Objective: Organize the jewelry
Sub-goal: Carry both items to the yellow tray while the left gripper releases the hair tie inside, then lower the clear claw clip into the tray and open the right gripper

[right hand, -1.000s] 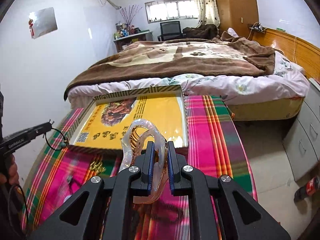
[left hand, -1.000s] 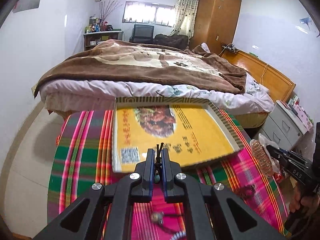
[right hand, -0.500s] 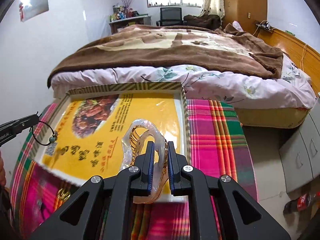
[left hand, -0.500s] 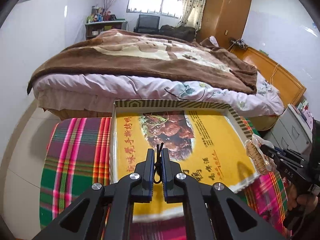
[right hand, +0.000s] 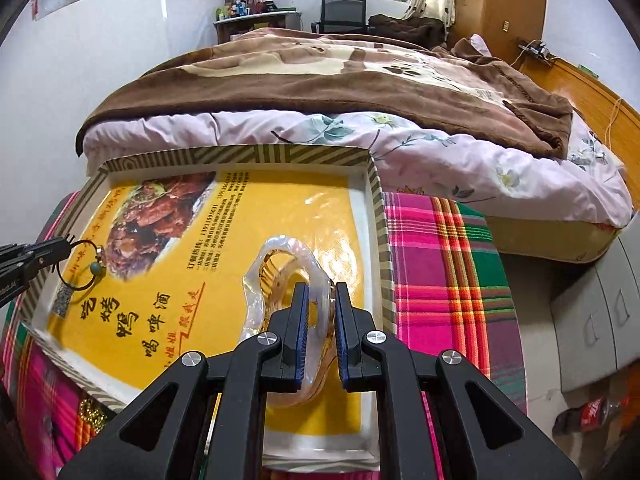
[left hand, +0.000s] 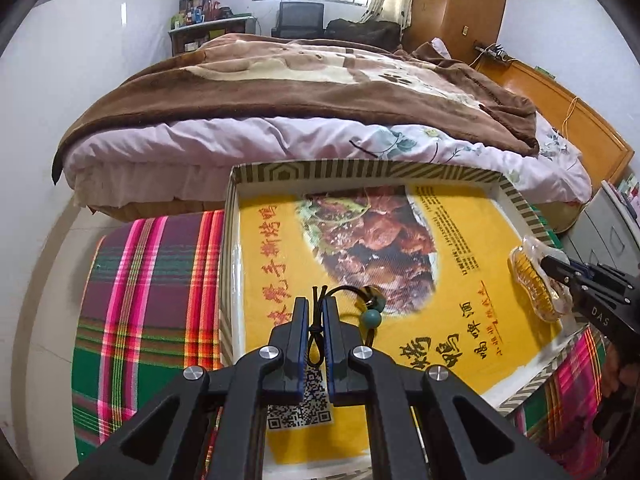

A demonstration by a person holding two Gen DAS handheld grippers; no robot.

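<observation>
The left tool (left hand: 315, 312) has its 2 blue-padded fingers nearly together, pinching a thin black cord bracelet (left hand: 344, 304) that loops out to the right and carries a round teal bead and a small metal bead. It hangs over the near left part of a shallow box tray (left hand: 360, 170) with a striped cardboard rim, lined with a glossy yellow printed sheet (left hand: 452, 280) showing roast meat, Chinese characters and a QR code.

The right tool (right hand: 320, 304) is closed most of the way on a crinkled clear plastic bag holding a gold bangle (right hand: 288, 268); the bag bulges in a rounded loop beyond the fingertips, over the near right part of the tray.

The tray rests on a counter covered in a woven plaid cloth (right hand: 440, 264) of pink, green and orange. Beyond lies a bed (left hand: 304, 92) with a fuzzy brown blanket over a pale floral quilt.
</observation>
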